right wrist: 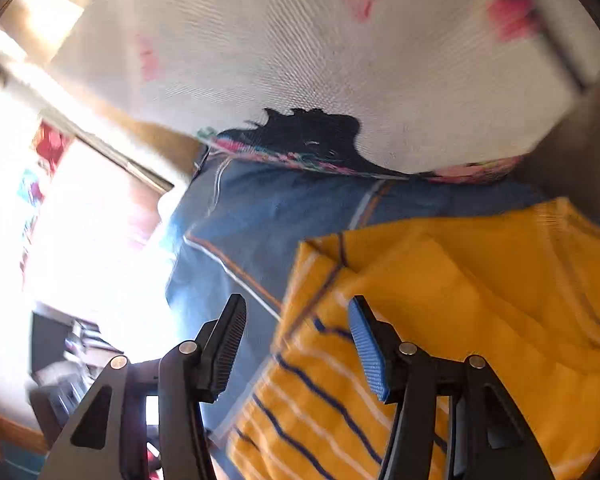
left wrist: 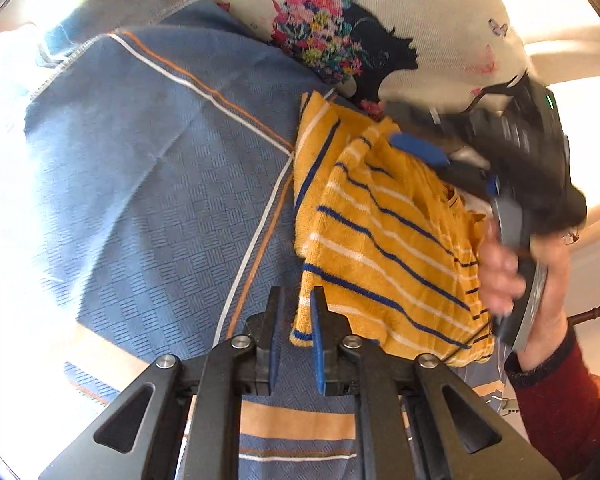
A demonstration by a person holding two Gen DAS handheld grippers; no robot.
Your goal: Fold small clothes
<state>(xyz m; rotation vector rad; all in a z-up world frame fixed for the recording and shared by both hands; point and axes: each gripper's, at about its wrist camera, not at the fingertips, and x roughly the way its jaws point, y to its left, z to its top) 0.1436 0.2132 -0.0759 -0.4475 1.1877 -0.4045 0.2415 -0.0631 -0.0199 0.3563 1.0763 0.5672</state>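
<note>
Our left gripper (left wrist: 296, 312) has its fingers drawn close with a narrow gap, and the lower hem corner of the small mustard-yellow knitted garment with blue and white stripes (left wrist: 384, 240) sits right between the tips; we cannot tell whether the pads actually pinch it. The garment spreads ahead and to the right of these fingers, folded over itself, lying on a blue woven cloth with white and orange stripes (left wrist: 160, 184).

Our right gripper (right wrist: 296, 320) has its fingers spread wide and holds nothing. Its right finger (right wrist: 366, 348) is over the yellow garment (right wrist: 480, 300), its left finger over the blue cloth (right wrist: 260, 208). In the left wrist view this gripper (left wrist: 420, 148) reaches in from the right, a blue pad at the garment's upper fold, with the person's hand (left wrist: 500, 272) in a dark red sleeve gripping the handle.

Beyond both pairs of fingers lies a cream cushion printed with a black silhouette, bright flowers and pink butterflies (left wrist: 380, 20), resting against the far edge of the blue cloth.
</note>
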